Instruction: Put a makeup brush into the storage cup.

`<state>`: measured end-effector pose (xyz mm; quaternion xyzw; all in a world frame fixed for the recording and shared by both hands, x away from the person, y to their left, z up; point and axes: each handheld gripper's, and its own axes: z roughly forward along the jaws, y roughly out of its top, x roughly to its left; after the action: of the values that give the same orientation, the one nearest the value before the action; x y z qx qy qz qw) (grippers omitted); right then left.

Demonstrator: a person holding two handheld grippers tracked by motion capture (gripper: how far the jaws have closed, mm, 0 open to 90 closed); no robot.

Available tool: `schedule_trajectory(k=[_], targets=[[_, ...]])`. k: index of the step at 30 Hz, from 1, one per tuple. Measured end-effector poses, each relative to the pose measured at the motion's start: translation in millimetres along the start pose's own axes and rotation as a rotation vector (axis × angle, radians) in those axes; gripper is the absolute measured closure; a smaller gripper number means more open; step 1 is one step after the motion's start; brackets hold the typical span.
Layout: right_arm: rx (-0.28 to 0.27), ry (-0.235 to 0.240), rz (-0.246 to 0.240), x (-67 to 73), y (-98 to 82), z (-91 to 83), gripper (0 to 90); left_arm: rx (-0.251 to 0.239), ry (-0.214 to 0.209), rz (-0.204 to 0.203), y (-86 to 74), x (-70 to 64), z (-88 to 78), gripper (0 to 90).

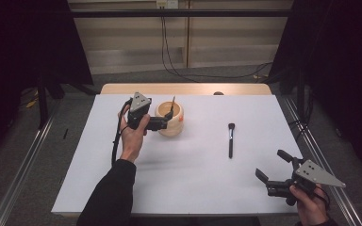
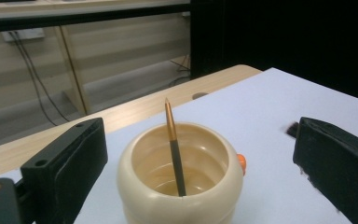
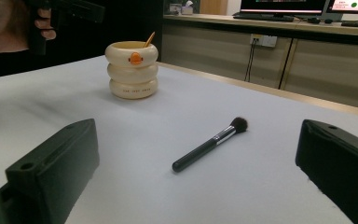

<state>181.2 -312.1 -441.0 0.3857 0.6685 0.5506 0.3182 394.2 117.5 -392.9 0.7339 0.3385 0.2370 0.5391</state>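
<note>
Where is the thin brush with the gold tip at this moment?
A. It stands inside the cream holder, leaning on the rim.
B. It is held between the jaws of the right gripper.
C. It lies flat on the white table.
A: the left gripper view shows the thin brush standing inside the cream holder, gold tip up, untouched by the open jaws on either side.

The holder (image 3: 132,70) is cream, stacked in three rounded rings, with an orange duck face on its top ring and small dark lettering on the lowest. The brush (image 2: 174,147) standing in it has a gold upper part and a black lower part. The makeup brush (image 3: 209,144) is black with a silver band and dark bristles. The table (image 1: 193,165) is white, with a pale wood strip along its far edge. Both grippers are black.
</note>
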Motion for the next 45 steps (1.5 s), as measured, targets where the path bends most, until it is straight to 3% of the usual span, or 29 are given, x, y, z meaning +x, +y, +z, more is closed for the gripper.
schedule_trajectory(k=[3, 6, 17, 19, 20, 22, 26, 30, 33, 34, 38, 39, 41, 43, 45], targets=[[-0.002, -0.001, -0.003, -0.1, 0.0, 0.1, 0.0, -0.015, 0.006, -0.016, -2.9, 0.2, -3.1, 2.6], [0.003, -0.007, 0.004, 0.0, 0.0, -0.5, 0.0, -0.006, 0.003, 0.002, -5.7, 0.8, -7.9, 2.6], [0.003, 0.000, 0.000, -0.3, -0.4, 0.9, 0.0, -0.039, 0.006, -0.047, -11.9, -2.3, -26.8, 2.6], [0.002, -0.003, 0.001, -0.4, -0.3, 0.9, 0.0, -0.045, 0.025, -0.020, -11.5, -3.3, -31.5, 2.8], [0.001, -0.006, 0.003, -0.4, -0.3, 0.9, 0.0, -0.054, 0.027, -0.025, -11.9, -4.2, -32.7, 2.7], [0.002, -0.012, 0.002, -0.5, -0.2, 0.7, 0.0, -0.058, 0.013, 0.021, -13.1, -5.4, -37.9, 3.6], [0.002, -0.012, 0.003, -0.5, -0.2, 0.9, 0.0, -0.059, 0.012, 0.023, -18.6, -9.1, -44.2, 3.1], [0.003, -0.007, 0.005, -0.3, -0.2, 1.1, 0.0, -0.051, 0.018, 0.000, -24.3, -10.3, -50.0, 2.8], [0.002, -0.008, 0.005, -0.5, -0.3, 1.3, 0.0, -0.044, 0.008, -0.042, -26.9, -10.6, -54.8, 1.5], [0.005, -0.001, 0.003, -0.7, -0.4, 1.4, 0.0, -0.061, 0.007, -0.073, -27.4, -11.1, -56.6, 0.9], [0.003, -0.006, 0.008, -0.4, -0.2, 1.5, 0.0, -0.052, 0.013, -0.057, -27.4, -11.2, -62.7, 1.4], [0.005, -0.003, 0.006, -0.6, -0.2, 1.5, 0.0, -0.066, 0.011, -0.076, -27.7, -13.0, -63.8, 1.3], [0.003, -0.009, 0.011, -0.6, -0.2, 1.3, 0.0, -0.071, -0.013, -0.085, -27.9, -13.3, -68.3, 1.2], [0.005, -0.004, 0.010, -0.9, -0.3, 1.1, 0.0, -0.068, -0.053, -0.132, -27.9, -11.8, -72.4, 1.2], [0.004, -0.002, 0.007, -0.7, -0.3, 1.3, 0.0, -0.069, -0.049, -0.099, -28.7, -13.1, -77.2, 1.3]])
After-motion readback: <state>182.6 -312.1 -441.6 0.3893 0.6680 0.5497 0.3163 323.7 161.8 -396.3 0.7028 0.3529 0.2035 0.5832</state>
